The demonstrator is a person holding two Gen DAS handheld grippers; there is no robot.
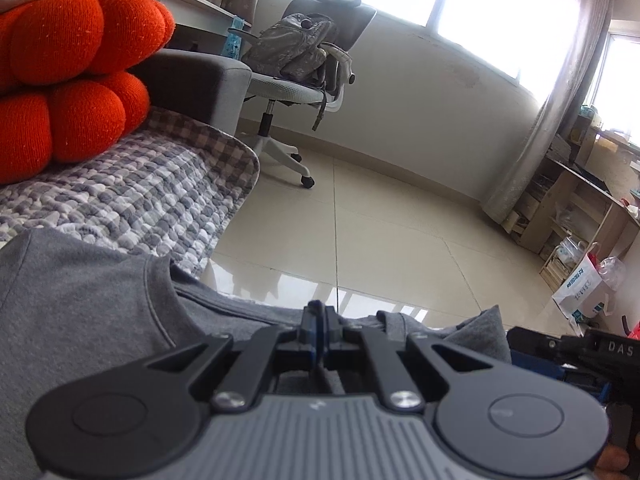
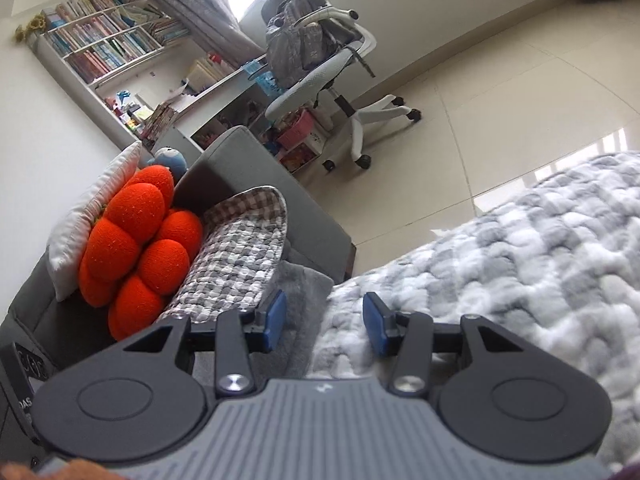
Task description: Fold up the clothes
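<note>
A grey sweatshirt lies over the checked sofa cover, its ribbed collar curving past the left gripper's left side. My left gripper is shut, its blue pads pressed together on a raised fold of the grey fabric. In the right wrist view my right gripper stands open, blue pads wide apart, with nothing between them. It hovers above the fluffy grey-and-white blanket and a strip of grey cloth. The other gripper's black body shows at the lower right of the left wrist view.
An orange lobed cushion and a white pillow rest against the grey sofa arm. An office chair carrying a backpack stands on the tiled floor. Shelves and bags line the right wall.
</note>
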